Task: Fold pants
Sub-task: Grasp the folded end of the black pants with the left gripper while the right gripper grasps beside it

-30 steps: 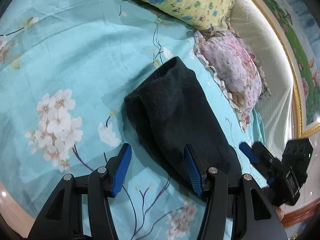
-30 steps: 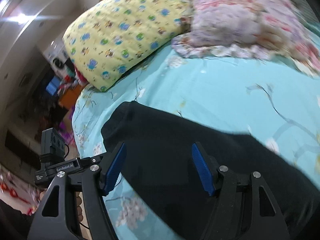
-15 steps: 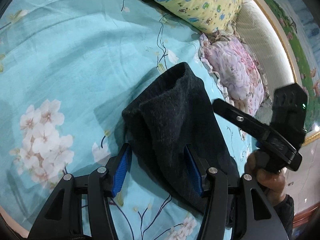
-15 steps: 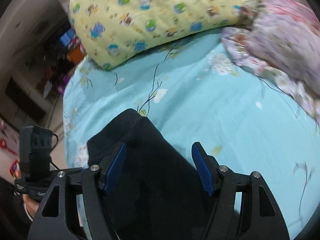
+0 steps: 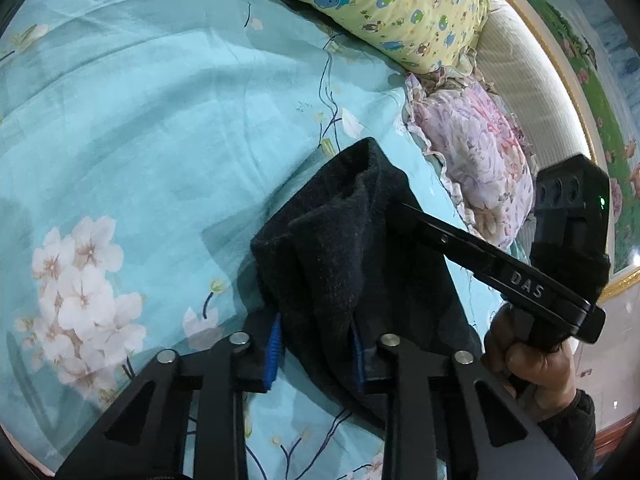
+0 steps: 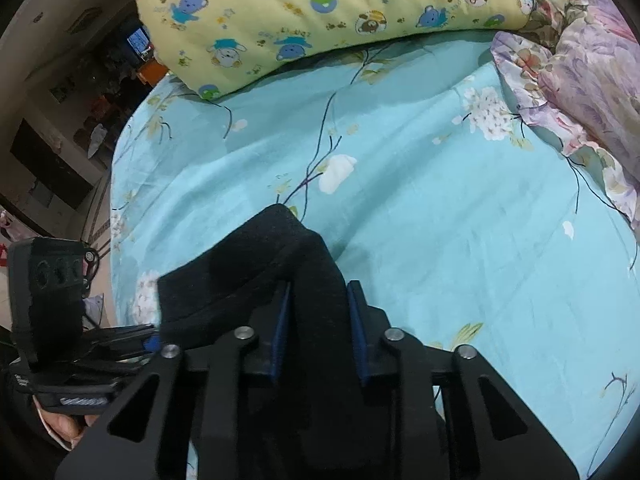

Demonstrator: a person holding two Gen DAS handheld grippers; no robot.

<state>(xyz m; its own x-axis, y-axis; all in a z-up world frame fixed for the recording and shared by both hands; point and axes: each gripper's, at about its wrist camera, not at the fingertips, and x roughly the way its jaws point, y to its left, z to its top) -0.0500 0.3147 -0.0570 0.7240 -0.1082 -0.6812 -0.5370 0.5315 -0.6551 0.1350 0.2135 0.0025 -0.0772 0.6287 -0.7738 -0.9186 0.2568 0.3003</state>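
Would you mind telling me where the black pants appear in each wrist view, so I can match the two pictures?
Left wrist: black pants at lower centre, pinched in the left gripper.
Right wrist: black pants at lower centre-left, pinched in the right gripper.
Shared landmark: the yellow cartoon pillow along the top of both.

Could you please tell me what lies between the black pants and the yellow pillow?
Only bare blue floral bedsheet lies between the pants and the yellow pillow, clearest in the right wrist view.
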